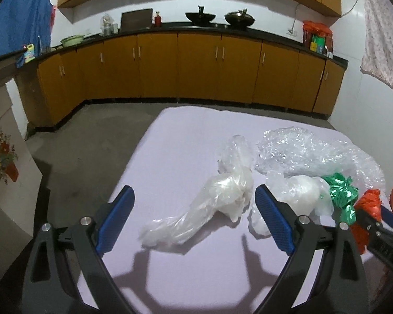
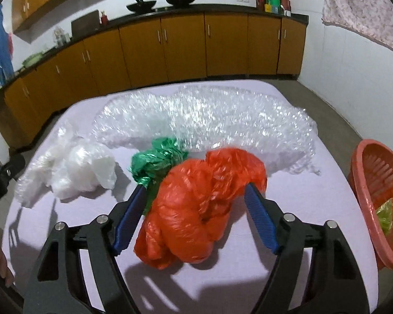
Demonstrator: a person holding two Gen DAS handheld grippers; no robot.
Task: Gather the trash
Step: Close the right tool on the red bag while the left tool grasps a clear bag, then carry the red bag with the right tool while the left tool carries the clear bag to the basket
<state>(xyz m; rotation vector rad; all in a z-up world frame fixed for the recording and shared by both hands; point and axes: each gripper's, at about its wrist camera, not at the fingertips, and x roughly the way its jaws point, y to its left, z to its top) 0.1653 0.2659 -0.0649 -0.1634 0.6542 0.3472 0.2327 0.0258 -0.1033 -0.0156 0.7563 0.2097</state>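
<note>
Lilac-covered table (image 2: pixel 314 209) under both tools | crinkled clear bubble-wrap sheet (image 2: pixel 209 120) beyond the right gripper (image 2: pixel 195 198) | orange slatted plastic basket (image 2: pixel 380 183) to its right, likely the bin | crumpled red plastic bag (image 2: pixel 201 204) between its spread jaws, unpinched | left gripper (image 1: pixel 194 201) wide open over twisted clear plastic bag (image 1: pixel 196 209).

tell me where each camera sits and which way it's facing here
Left wrist: sits on the left gripper, looking forward and down over the lilac-covered table at a clear plastic bag between its open blue fingers; the right gripper shows at the right edge.
Right wrist: sits on the right gripper, looking down at the orange bag between its blue fingers, with the orange basket to the right.
Shared: green bag, bubble wrap, kitchen cabinets.
</note>
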